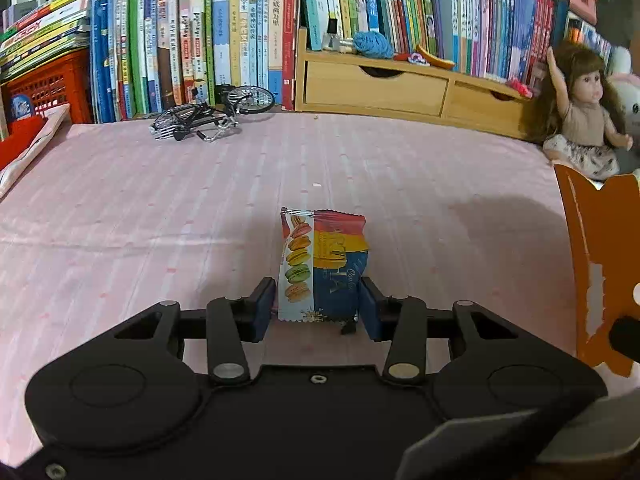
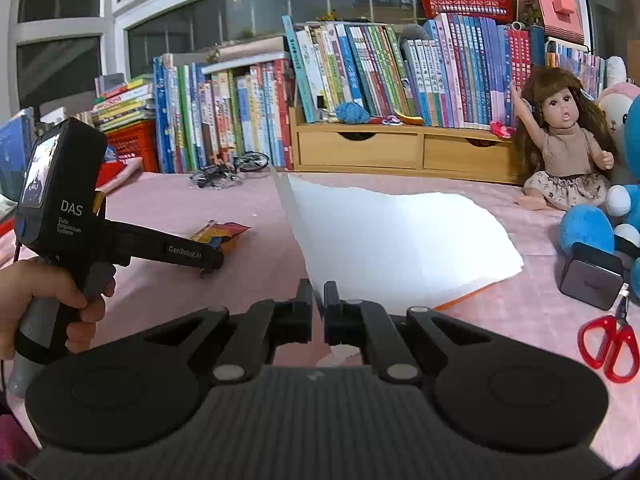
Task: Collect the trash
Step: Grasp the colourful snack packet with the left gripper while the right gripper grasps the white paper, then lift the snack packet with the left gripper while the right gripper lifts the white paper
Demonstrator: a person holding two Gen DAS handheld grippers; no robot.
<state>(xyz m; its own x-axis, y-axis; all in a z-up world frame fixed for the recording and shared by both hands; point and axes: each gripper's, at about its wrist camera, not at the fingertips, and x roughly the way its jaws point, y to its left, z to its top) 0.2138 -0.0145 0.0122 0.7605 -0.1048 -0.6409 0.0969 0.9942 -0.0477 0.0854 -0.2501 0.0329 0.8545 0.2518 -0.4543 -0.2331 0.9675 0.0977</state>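
Setting: pink-clothed tabletop (image 1: 160,208) backed by a wall of upright books (image 1: 240,40), a wooden drawer unit (image 1: 376,88), a doll (image 2: 568,144) at the far right.
Left gripper (image 1: 318,306): pads set on either side of a macaron snack wrapper (image 1: 322,264), touching or almost touching its edges; whether it truly bears on the wrapper cannot be told.
Wrapper position: straight ahead of the left gripper, between its fingers, the far end lying on the cloth.
Right gripper (image 2: 318,308): nearly shut, pinching the edge of a white paper bag (image 2: 400,236), which fans out ahead of it and to its right.
Bag, seen from the left: orange outside (image 1: 600,264), just right of the left gripper.
Risk one: thin slick film may slip out on lifting if the pinch is shallow.
Risk two: the bag mouth looks collapsed, so the wrapper may hit the outside and drop.
Risk three: scissors (image 2: 608,344) and a grey cube (image 2: 592,280) to the right gripper's right could be swept by the bag.
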